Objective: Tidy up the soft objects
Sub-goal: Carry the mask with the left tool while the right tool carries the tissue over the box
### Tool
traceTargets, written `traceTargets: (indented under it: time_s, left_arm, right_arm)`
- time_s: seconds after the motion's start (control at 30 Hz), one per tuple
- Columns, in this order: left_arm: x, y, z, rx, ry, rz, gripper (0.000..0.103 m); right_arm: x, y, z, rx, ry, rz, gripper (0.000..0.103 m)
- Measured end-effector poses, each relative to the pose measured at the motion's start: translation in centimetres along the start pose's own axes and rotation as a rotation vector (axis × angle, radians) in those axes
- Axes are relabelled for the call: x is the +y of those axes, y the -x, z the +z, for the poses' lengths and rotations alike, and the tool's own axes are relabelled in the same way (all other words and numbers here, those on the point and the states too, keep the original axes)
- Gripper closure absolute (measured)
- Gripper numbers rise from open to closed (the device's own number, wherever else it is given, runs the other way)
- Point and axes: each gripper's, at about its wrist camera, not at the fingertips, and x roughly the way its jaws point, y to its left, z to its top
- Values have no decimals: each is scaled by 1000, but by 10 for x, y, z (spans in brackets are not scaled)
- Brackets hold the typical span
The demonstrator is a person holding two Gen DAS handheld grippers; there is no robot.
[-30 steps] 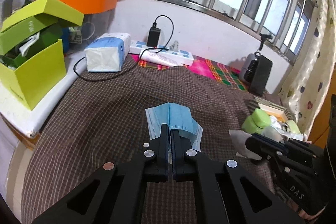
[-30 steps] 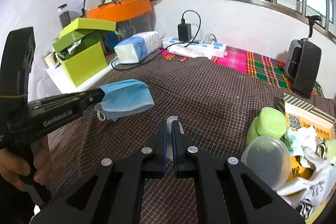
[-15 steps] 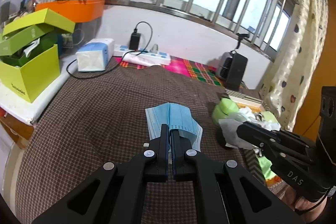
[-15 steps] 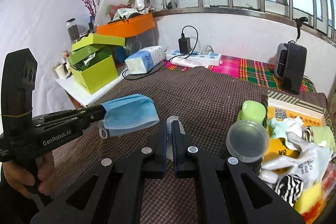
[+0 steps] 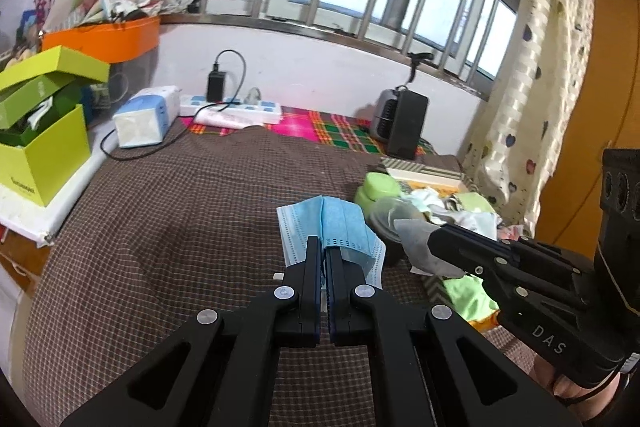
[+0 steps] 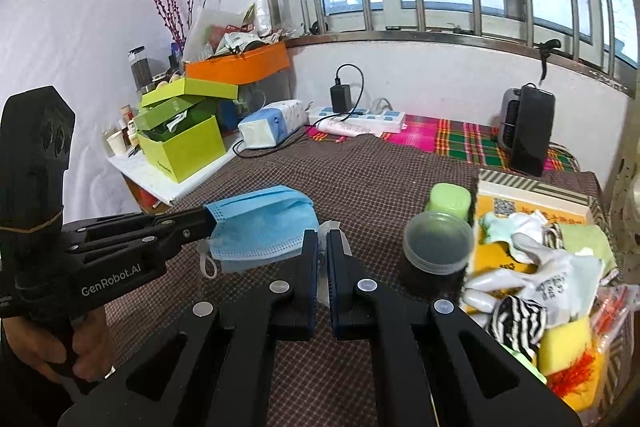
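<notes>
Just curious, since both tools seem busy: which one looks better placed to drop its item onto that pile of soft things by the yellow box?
Probably the right tool: its white sheet hangs just beside the pile, while the left tool holds the blue mask farther away.

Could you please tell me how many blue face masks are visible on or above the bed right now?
1: the blue face mask is clamped in the left gripper, above the checked bedspread. Others could be buried in the pile of soft items.
</notes>
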Motion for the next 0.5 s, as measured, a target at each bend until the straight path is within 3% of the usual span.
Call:
traceTargets:
  time_s: [0.5]
  left_arm:
    - [-62, -9, 3, 17, -97, -117, 100]
  right_arm:
    - [-39, 40, -16, -33, -60, -97, 98]
